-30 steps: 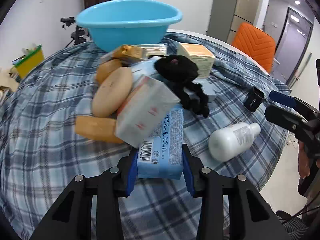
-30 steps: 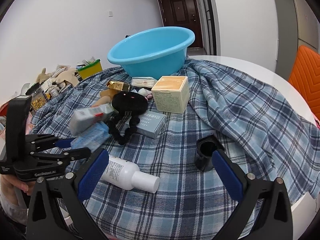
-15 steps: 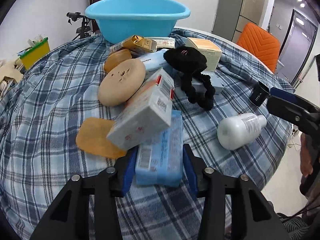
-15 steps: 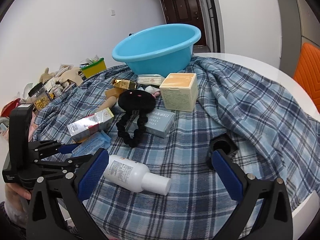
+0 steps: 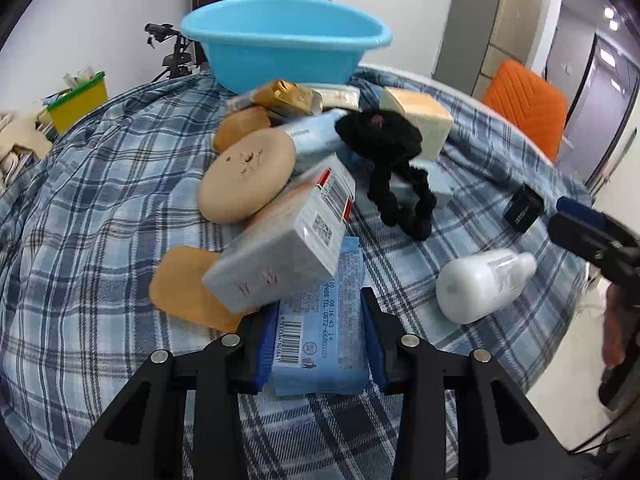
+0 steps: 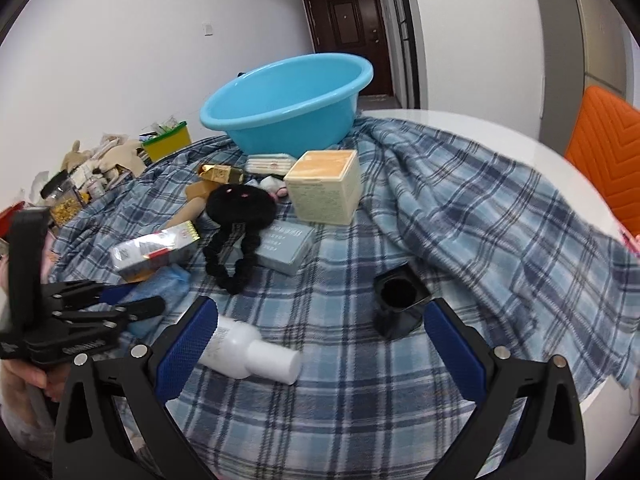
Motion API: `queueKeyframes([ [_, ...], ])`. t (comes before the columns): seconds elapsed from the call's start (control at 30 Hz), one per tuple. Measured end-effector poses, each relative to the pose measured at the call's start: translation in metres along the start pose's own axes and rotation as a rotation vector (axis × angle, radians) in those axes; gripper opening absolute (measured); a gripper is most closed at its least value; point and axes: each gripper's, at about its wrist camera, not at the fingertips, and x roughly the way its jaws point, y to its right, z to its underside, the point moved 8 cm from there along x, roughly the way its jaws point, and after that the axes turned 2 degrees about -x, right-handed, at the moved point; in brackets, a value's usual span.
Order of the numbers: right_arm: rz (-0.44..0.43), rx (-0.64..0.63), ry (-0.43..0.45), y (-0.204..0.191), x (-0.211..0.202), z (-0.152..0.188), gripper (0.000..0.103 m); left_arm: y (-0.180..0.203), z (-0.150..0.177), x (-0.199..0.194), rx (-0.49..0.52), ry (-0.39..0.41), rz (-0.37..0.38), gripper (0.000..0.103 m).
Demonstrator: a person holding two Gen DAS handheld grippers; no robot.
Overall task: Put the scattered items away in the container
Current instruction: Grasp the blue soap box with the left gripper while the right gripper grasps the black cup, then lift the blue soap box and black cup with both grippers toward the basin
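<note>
- On the plaid cloth [image 5: 92, 216], near edge: blue pack [image 5: 326, 320] clamped in left gripper [image 5: 320, 354]; box [image 5: 288, 240] leaning on it.
- Right gripper [image 6: 316, 338]: jaws apart, empty, above bottle [image 6: 248, 350].
- Basin [image 5: 280, 56]: far side, well apart.
- Handling: lift slowly, let box slide off.

surface: round white table [image 6: 472, 128], its bare rim showing on the far right
cover: blue plaid cloth [image 6: 460, 216], rumpled into folds on the right
far side: blue plastic basin [image 6: 288, 108] standing on the cloth
middle: cream square box [image 6: 324, 188]; pale blue flat box [image 6: 286, 246] just in front of it; black plush toy [image 6: 240, 216] trailing onto the cloth
near side: white bottle [image 6: 252, 354] on its side; black cap [image 6: 400, 300], mouth up, well apart from it
left: flat tan pad [image 5: 184, 288] on the cloth
</note>
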Motion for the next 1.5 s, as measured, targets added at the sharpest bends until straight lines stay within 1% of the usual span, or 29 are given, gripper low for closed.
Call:
queueKeyframes([
  [0.13, 0.013, 0.014, 0.018, 0.011, 0.006, -0.005, 0.103, -0.011, -0.006, -0.017, -0.014, 0.047, -0.047, 0.039],
  [0.17, 0.022, 0.006, 0.048, 0.014, 0.006, -0.007, 0.1, -0.015, -0.007, -0.021, -0.017, 0.058, -0.06, 0.039],
  [0.2, 0.043, -0.004, 0.073, 0.017, 0.007, -0.009, 0.095, -0.02, -0.009, -0.026, -0.021, 0.07, -0.073, 0.039],
  [0.23, 0.075, -0.012, 0.085, 0.022, 0.009, -0.01, 0.093, -0.024, -0.011, -0.03, -0.027, 0.082, -0.086, 0.038],
  [0.3, 0.082, -0.014, 0.074, 0.028, 0.017, -0.009, 0.089, -0.034, -0.015, -0.038, -0.044, 0.104, -0.103, 0.038],
  [0.33, 0.087, -0.011, 0.063, 0.031, 0.02, -0.009, 0.087, -0.038, -0.016, -0.041, -0.05, 0.108, -0.107, 0.038],
  [0.37, 0.097, -0.007, 0.051, 0.034, 0.025, -0.007, 0.082, -0.041, -0.017, -0.043, -0.055, 0.112, -0.11, 0.038],
  [0.43, 0.098, -0.006, 0.033, 0.039, 0.031, -0.005, 0.079, -0.046, -0.019, -0.045, -0.06, 0.115, -0.117, 0.037],
  [0.53, 0.093, 0.0, 0.0, 0.044, 0.039, 0.001, 0.067, -0.046, -0.018, -0.043, -0.061, 0.109, -0.109, 0.037],
  [0.6, 0.102, 0.007, -0.018, 0.047, 0.043, 0.005, 0.048, -0.043, -0.016, -0.04, -0.057, 0.1, -0.098, 0.037],
  [0.63, 0.104, 0.007, -0.026, 0.048, 0.045, 0.006, 0.044, -0.041, -0.015, -0.039, -0.054, 0.097, -0.094, 0.037],
  [0.67, 0.095, 0.006, -0.032, 0.048, 0.046, 0.008, 0.037, -0.039, -0.015, -0.038, -0.05, 0.095, -0.091, 0.037],
  [0.7, 0.094, 0.005, -0.037, 0.049, 0.046, 0.009, 0.034, -0.037, -0.014, -0.037, -0.047, 0.092, -0.088, 0.037],
  [1.0, 0.109, 0.009, -0.018, 0.037, 0.032, 0.006, 0.033, -0.034, -0.015, -0.035, -0.045, 0.089, -0.086, 0.037],
  [1.17, 0.064, -0.009, -0.026, 0.02, 0.029, 0.007, 0.032, -0.032, -0.012, -0.033, -0.049, 0.081, -0.08, 0.037],
  [1.33, 0.058, -0.009, -0.028, 0.015, 0.029, 0.005, 0.032, -0.032, -0.013, -0.034, -0.059, 0.089, -0.081, 0.037],
  [1.43, 0.062, -0.014, -0.021, 0.012, 0.03, -0.001, 0.032, -0.033, -0.017, -0.036, -0.067, 0.101, -0.086, 0.037],
  [1.5, 0.067, -0.015, 0.003, 0.007, 0.027, -0.011, 0.032, -0.033, -0.022, -0.038, -0.067, 0.113, -0.089, 0.037],
])
